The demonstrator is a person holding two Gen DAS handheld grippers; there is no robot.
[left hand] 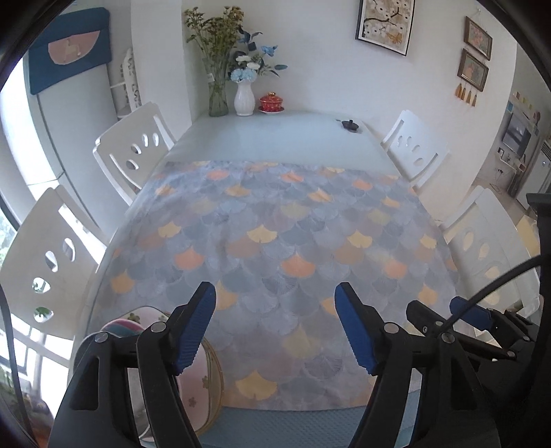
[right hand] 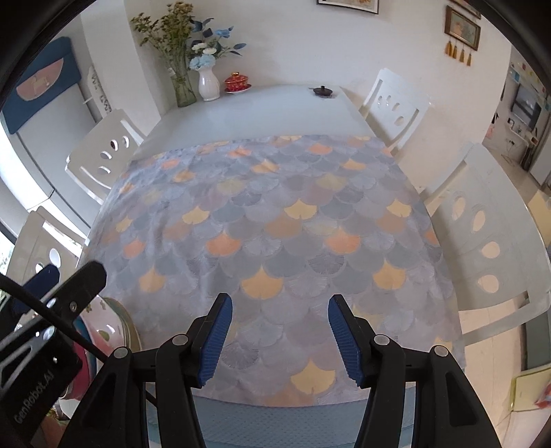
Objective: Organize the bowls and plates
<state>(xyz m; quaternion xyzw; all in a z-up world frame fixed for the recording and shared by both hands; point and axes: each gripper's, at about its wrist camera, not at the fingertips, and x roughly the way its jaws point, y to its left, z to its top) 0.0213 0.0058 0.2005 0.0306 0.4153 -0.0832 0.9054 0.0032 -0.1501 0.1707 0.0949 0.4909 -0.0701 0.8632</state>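
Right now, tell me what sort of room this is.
Most likely a home dining area: a long table with white chairs round it, flower vases at its far end and framed pictures on the wall.

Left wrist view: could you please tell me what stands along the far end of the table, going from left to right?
Glass vase of greenery → white vase with blue flowers → red lidded cup on a saucer → small black lidded pot.

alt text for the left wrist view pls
The left gripper hangs open and empty above a tablecloth with a fan-leaf pattern, pink dishes stacked at its lower left. White chairs flank the table; vases and a red lidded cup stand at its far end.
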